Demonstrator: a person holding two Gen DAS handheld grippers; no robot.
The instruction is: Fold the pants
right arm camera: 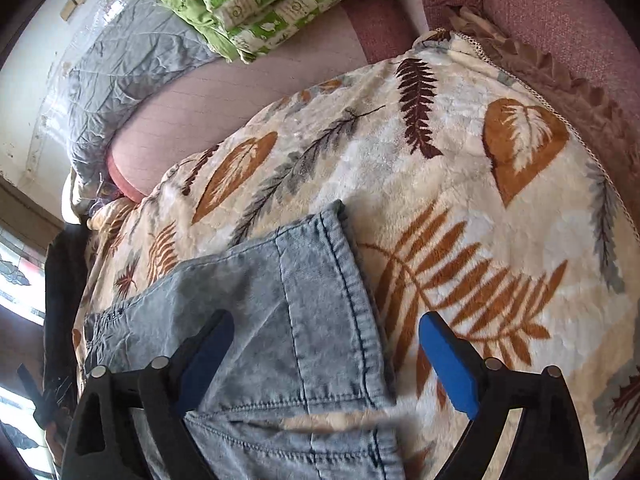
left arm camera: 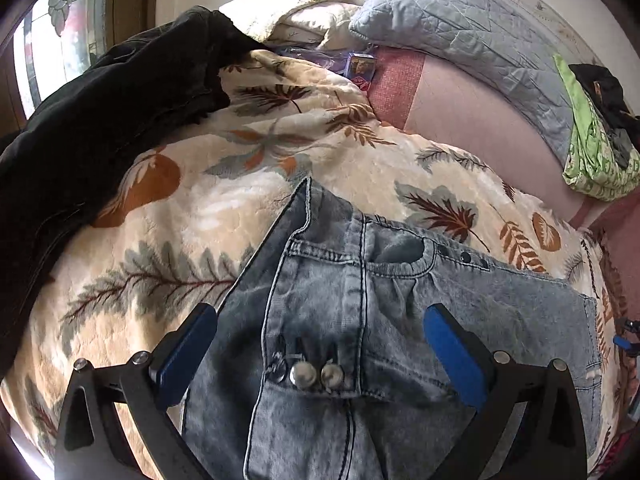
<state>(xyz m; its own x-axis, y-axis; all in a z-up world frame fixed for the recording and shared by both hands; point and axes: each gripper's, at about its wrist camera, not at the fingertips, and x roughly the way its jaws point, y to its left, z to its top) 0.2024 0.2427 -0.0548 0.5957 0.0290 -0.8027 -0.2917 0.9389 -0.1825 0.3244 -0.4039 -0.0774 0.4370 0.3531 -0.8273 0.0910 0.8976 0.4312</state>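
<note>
Pants (left arm camera: 360, 320) in pale denim on my leaf-print blanket (left arm camera: 200, 208), my left gripper (left arm camera: 320, 344) spread over the waistband, right gripper (right arm camera: 326, 352) spread, seemingly above a hem.

The jeans (left arm camera: 360, 320) run off the left wrist view at 6 o'clock, so their legs are out of sight there. In the right wrist view the jeans (right arm camera: 280, 320) are also cut at 6 o'clock, and a smeared, blurred patch crosses the hem near the bottom.

The dark garment (left arm camera: 92, 128) at 9 o'clock leaves the picture's edge, its full shape unknown.

The small box (left arm camera: 362, 65) at 12 o'clock carries print too small to read, and the purple wrapper beside it is half buried under the blanket (left arm camera: 192, 208).

The black item (left arm camera: 600, 92) on the green cloth (left arm camera: 592, 160) at 2 o'clock is too small to identify.
</note>
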